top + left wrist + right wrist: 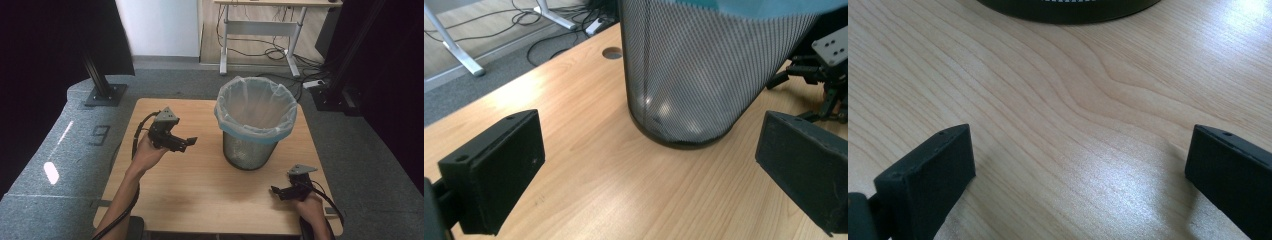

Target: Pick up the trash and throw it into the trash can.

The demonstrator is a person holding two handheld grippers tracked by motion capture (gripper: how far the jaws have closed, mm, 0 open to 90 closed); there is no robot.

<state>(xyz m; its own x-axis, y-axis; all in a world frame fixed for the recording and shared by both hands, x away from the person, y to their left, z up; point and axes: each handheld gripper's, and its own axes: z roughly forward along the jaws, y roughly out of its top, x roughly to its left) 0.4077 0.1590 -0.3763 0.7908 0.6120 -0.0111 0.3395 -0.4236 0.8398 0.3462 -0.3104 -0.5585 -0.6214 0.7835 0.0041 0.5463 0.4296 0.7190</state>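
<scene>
- The wire-mesh waste bin (252,132) stood upright on the wooden table (200,190), a little right of centre, lined with a pale bag (256,107) folded over its rim; its long axis ran straight up.
- From the left gripper (186,143) the bin lay at about 3 o'clock in the high view, near but not touching; the jaws pointed toward its wall.
- In the left gripper view the jaws stood wide apart with nothing between them, and the mesh wall (684,80) rose dead ahead at 12 o'clock.
- The right gripper (280,192) rested low near the table's front right corner, the bin at roughly 11 o'clock from it; its jaws were also spread wide and empty over bare wood (1073,125), with the bin's dark base (1068,10) at 12 o'clock.
- Judged from the high view, the left gripper was raised and aimed at the bin, so it seemed likelier to reach it first.
- The tabletop was otherwise bare; grey carpet (45,150), a desk frame (260,30) and loose cables lay beyond at 12 o'clock.
</scene>
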